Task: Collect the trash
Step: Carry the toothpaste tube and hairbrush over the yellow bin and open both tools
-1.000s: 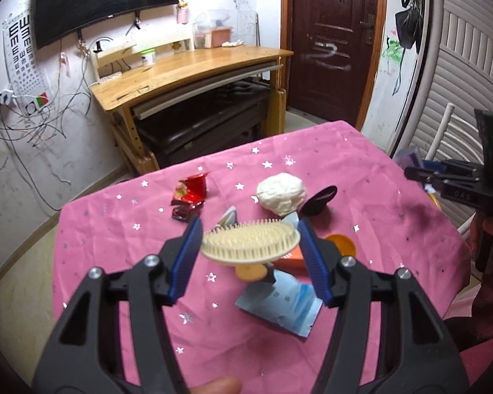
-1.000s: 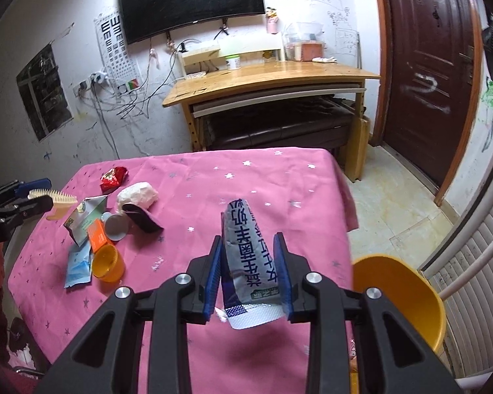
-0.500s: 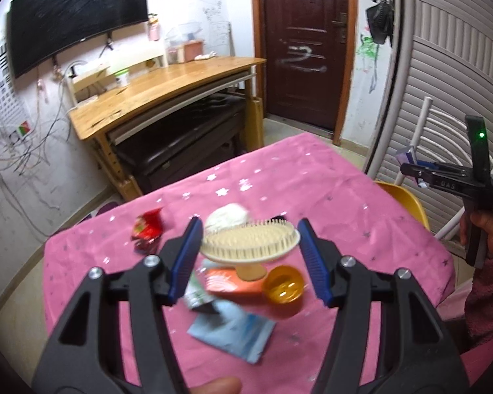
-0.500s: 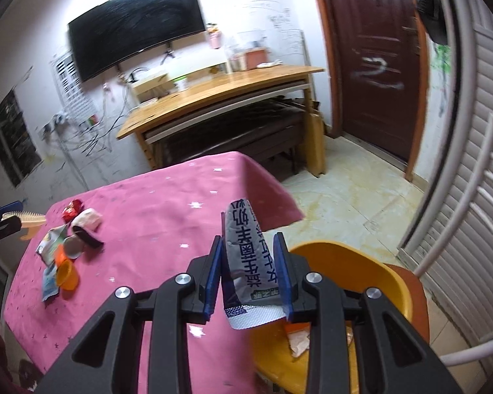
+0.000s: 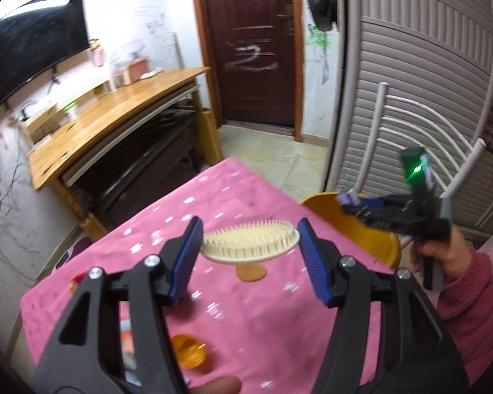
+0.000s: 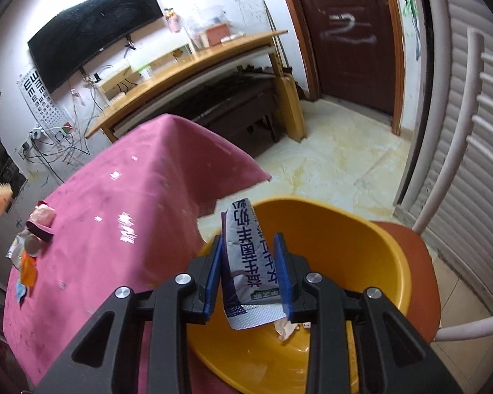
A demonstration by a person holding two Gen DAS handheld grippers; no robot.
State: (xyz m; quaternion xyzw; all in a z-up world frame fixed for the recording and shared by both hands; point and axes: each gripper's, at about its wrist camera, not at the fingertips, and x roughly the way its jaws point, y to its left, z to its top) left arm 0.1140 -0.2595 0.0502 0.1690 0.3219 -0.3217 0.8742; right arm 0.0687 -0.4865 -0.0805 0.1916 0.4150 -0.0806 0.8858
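Blue pads on the left gripper squeeze a cream hairbrush by its two ends, so the brush stays up in the air, bristles up, over the pink tablecloth. The jaws stand about half open because the brush is wide. Its brown handle pokes down below. A small orange cup sits on the cloth, low in this view. Off to the side, a hand in a pink sleeve holds the right gripper near the yellow tub. I think the brush is being carried toward that tub.

From the right wrist view, the right gripper is nearly closed and pinches a grey milk pouch between its blue pads. The pouch stands up with its top poking out. It hangs right over the yellow tub, which sits on an orange chair just beside the table. Some crumpled paper already lies inside. The pouch is held there so it can drop in when the jaws let go. More trash waits far back on the pink tablecloth.
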